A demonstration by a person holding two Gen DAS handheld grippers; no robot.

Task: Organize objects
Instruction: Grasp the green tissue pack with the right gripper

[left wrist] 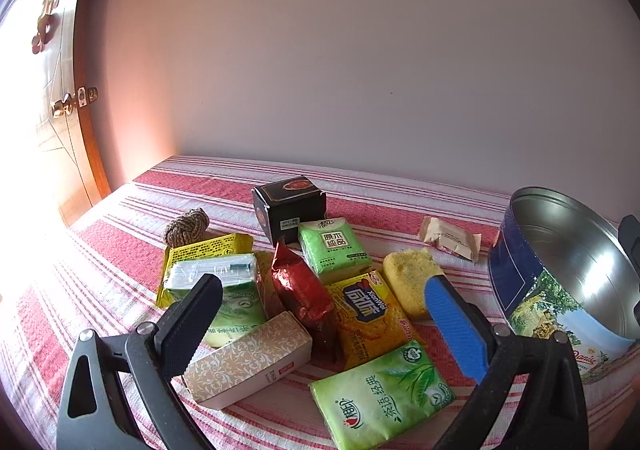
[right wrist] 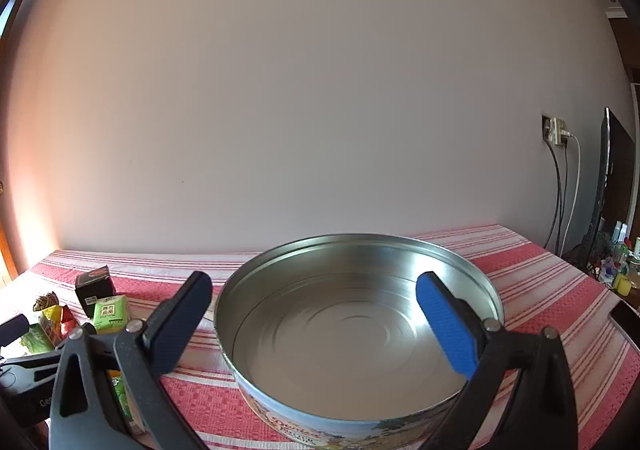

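A heap of small goods lies on the red-and-white striped cloth (left wrist: 100,250). In it are a black box (left wrist: 289,206), a twine ball (left wrist: 187,226), a red foil packet (left wrist: 296,282), a yellow snack packet (left wrist: 368,318), a yellow sponge (left wrist: 412,282), a patterned beige box (left wrist: 248,362), a wrapped candy (left wrist: 448,238) and green tissue packs (left wrist: 380,398). My left gripper (left wrist: 322,284) hangs open just above the heap, holding nothing. To the right stands an empty round biscuit tin (right wrist: 360,240). My right gripper (right wrist: 314,282) is open over its near rim, one finger outside the wall.
A plain wall runs along the cloth's far edge. In the left wrist view a wooden door with a brass knob (left wrist: 64,106) stands at the left. In the right wrist view a wall socket with cables (right wrist: 556,130) and a dark screen (right wrist: 616,178) stand at the right.
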